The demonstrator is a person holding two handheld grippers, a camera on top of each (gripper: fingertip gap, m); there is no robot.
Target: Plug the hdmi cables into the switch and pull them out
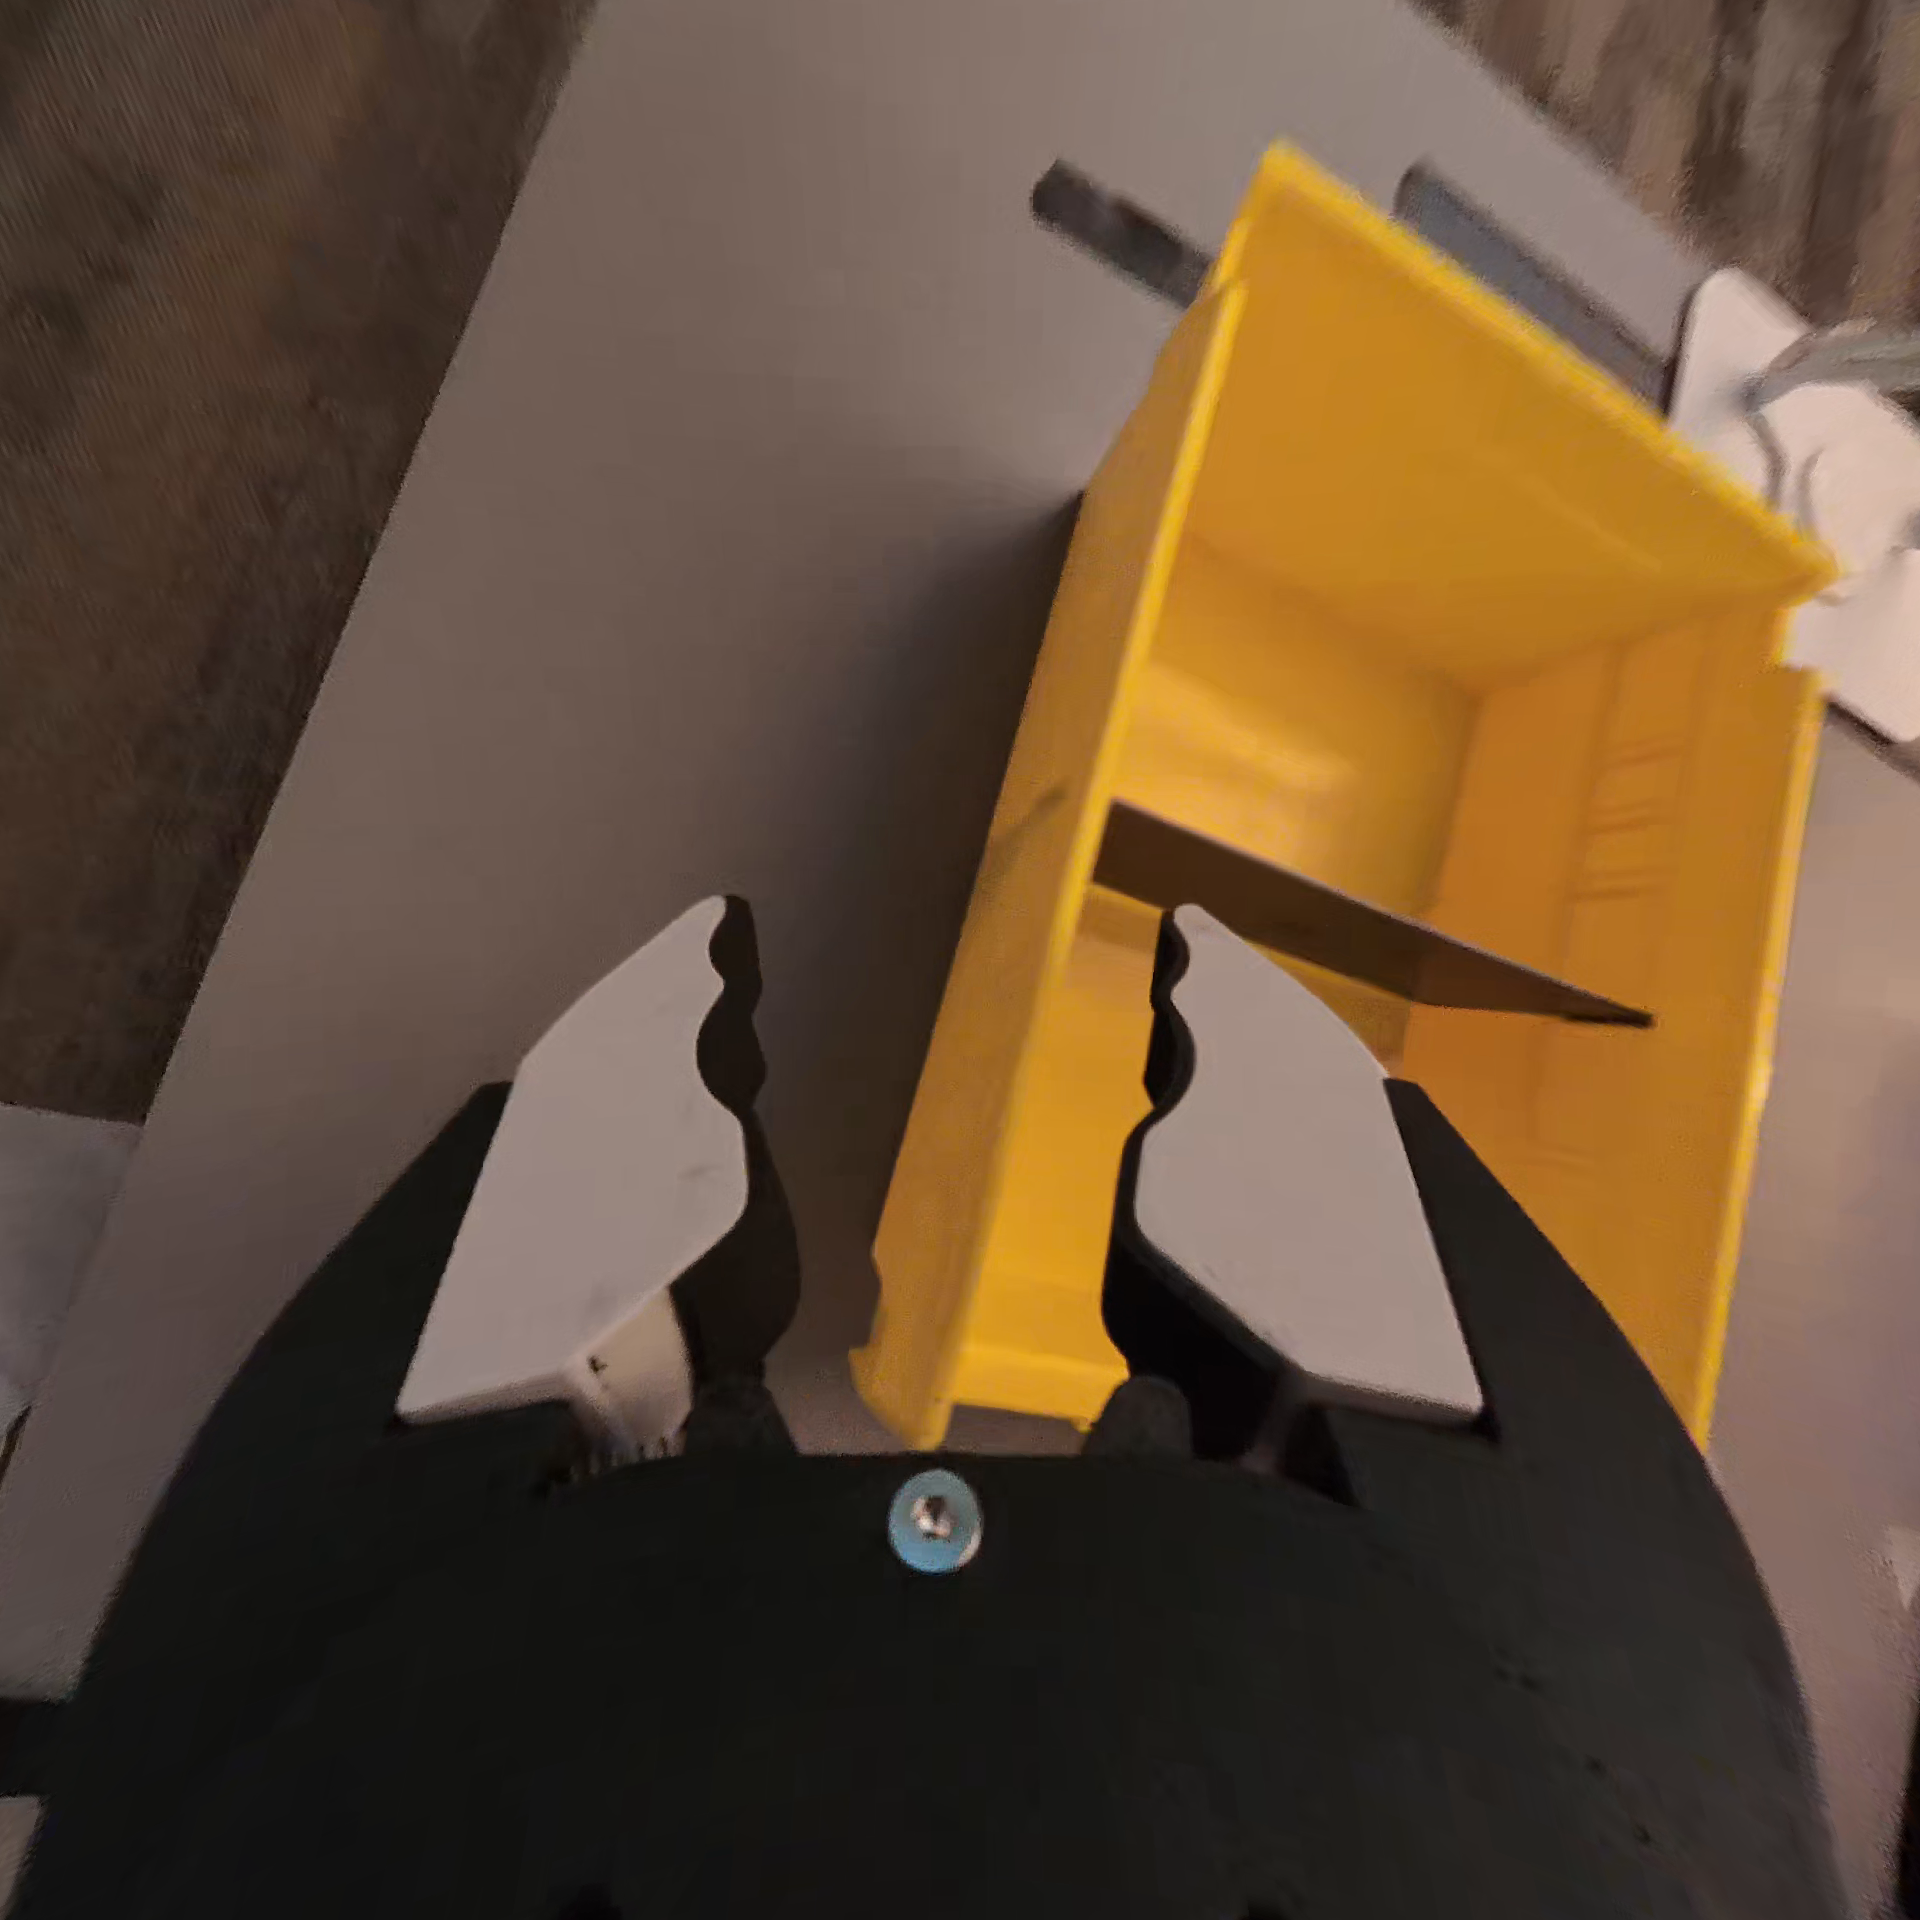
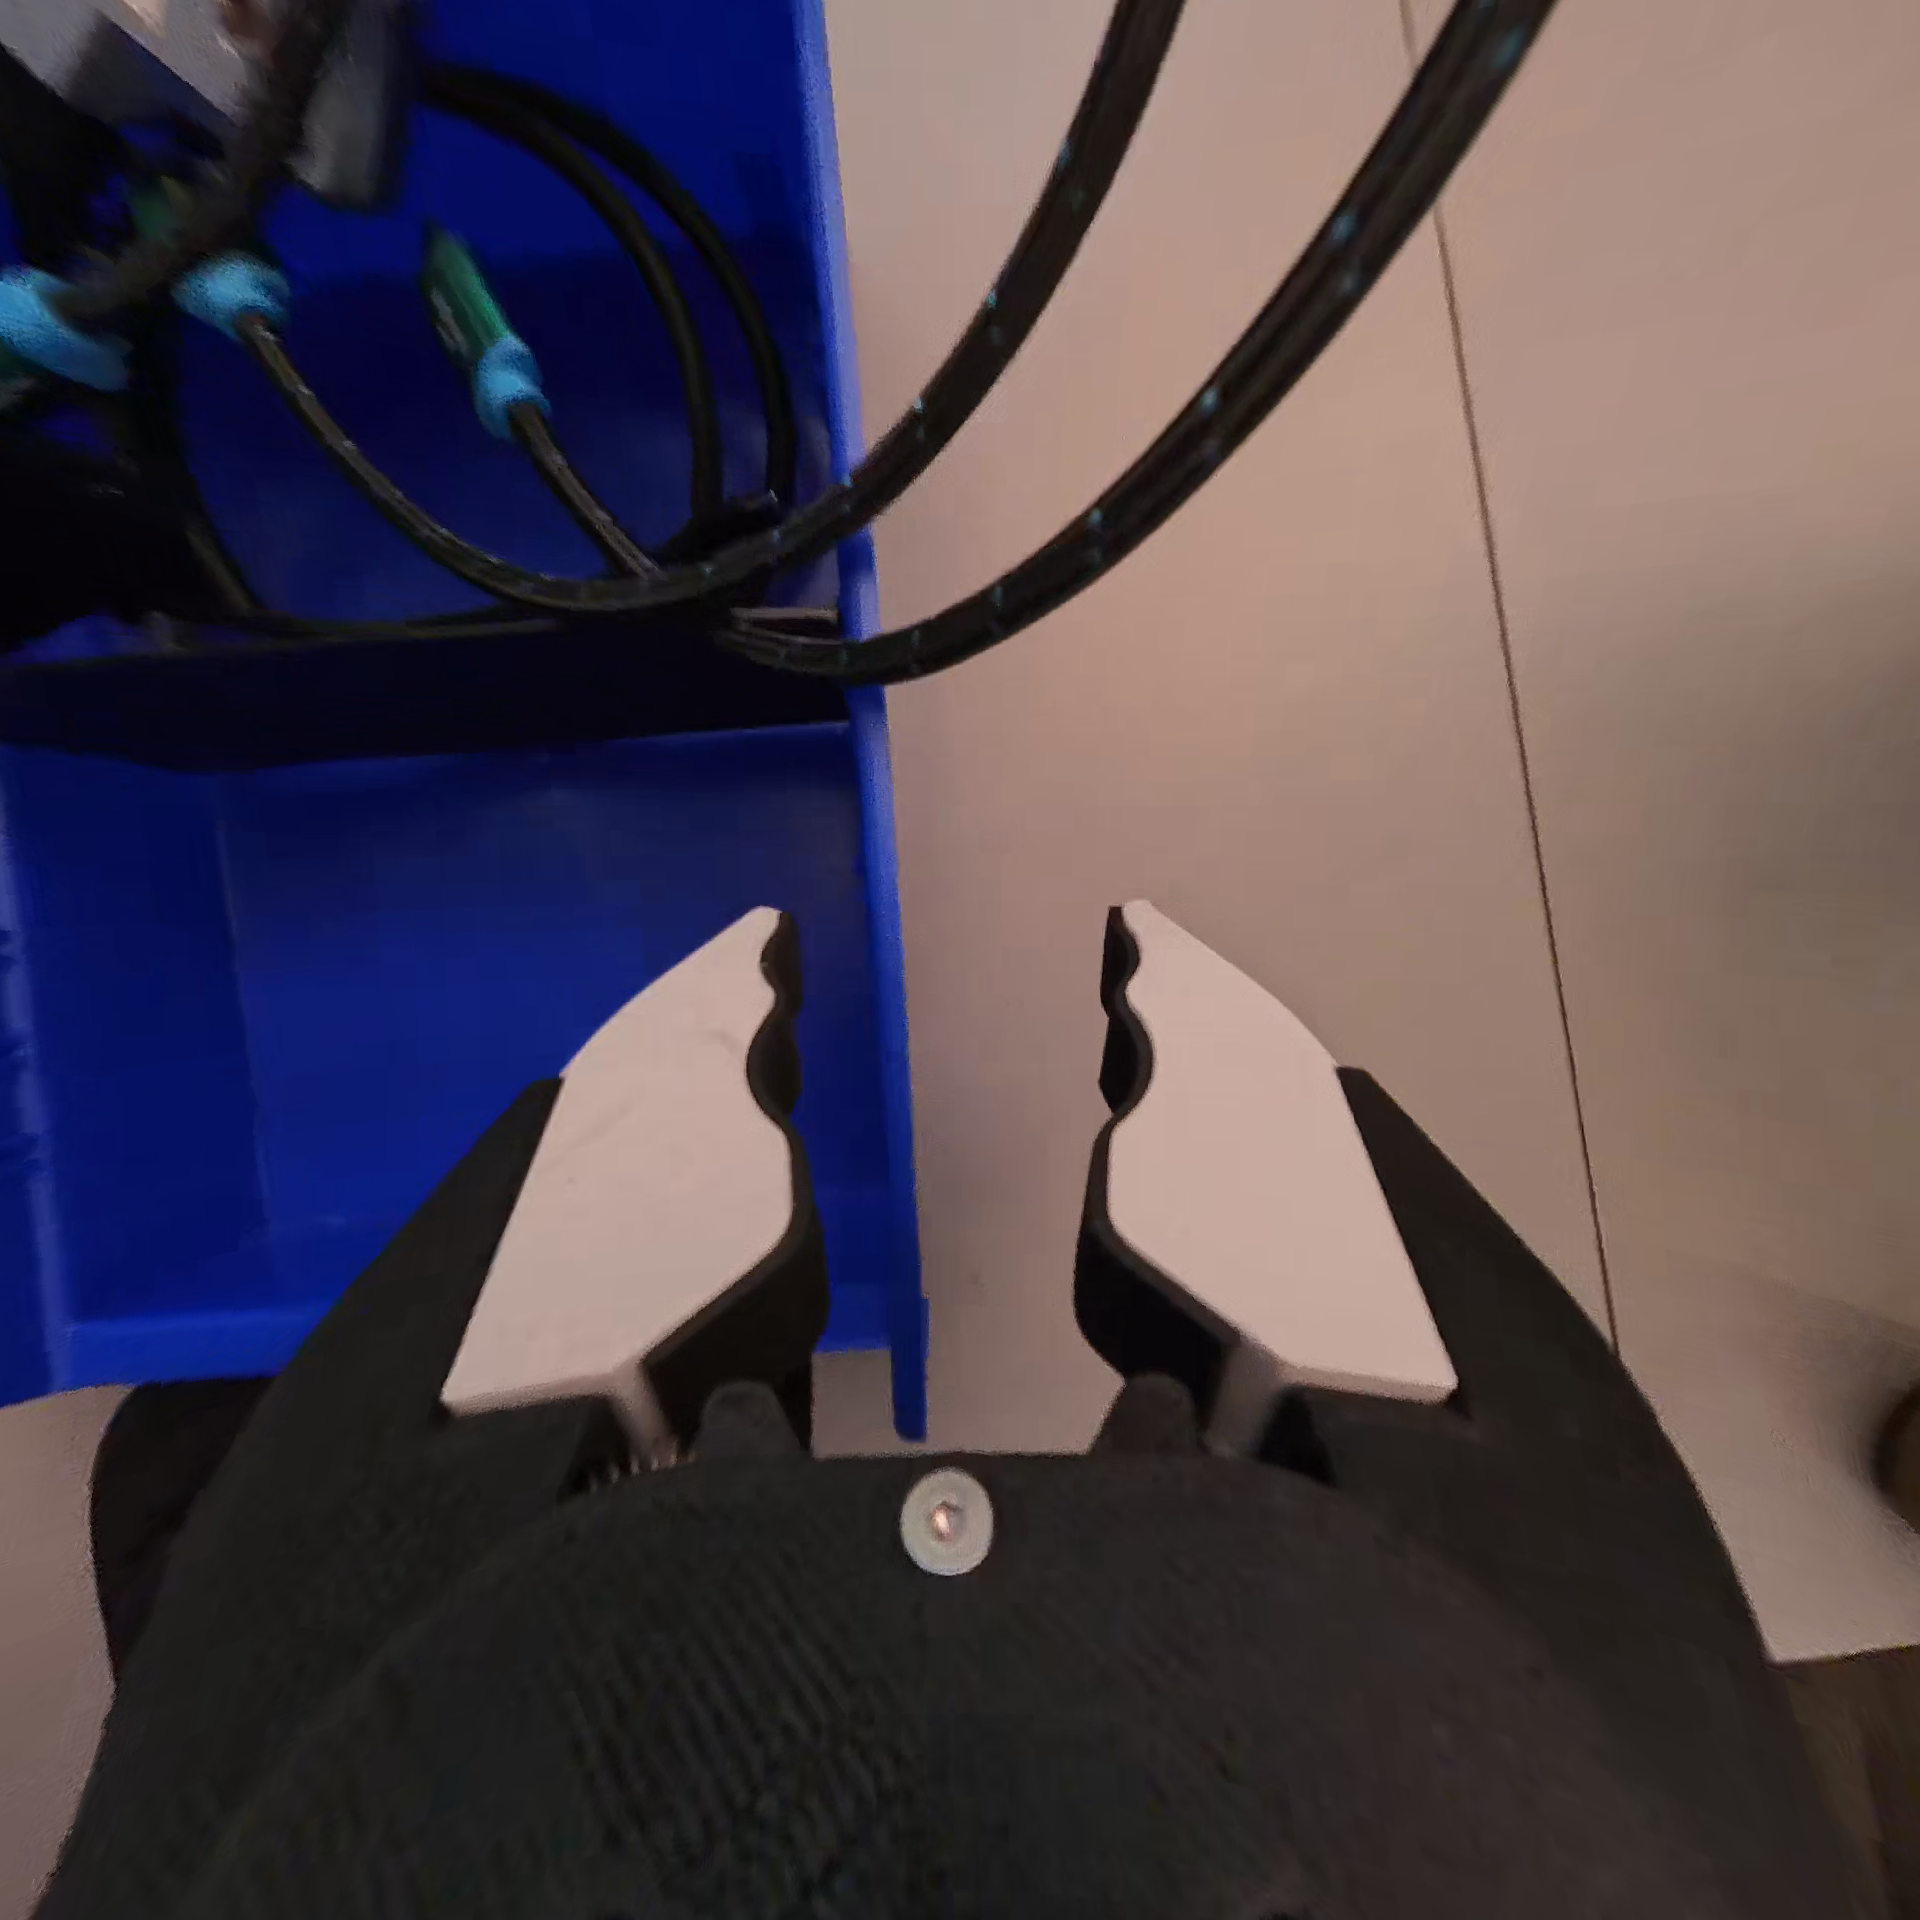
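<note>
Hovering with its fingers spread and empty, the left gripper [image 1: 951, 914] straddles the near wall of a yellow bin [image 1: 1299, 582] on the grey table [image 1: 675, 520]. Likewise agape and holding nothing, the right gripper [image 2: 951, 920] sits beside a blue bin [image 2: 416, 987]; farther in, black hdmi cables [image 2: 582, 488] coil, two looping over its wall.

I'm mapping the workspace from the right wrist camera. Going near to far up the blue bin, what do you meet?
Right claw → bin's empty near compartment → dark divider → coiled black cables in the far compartment → green plug with blue collar.
</note>
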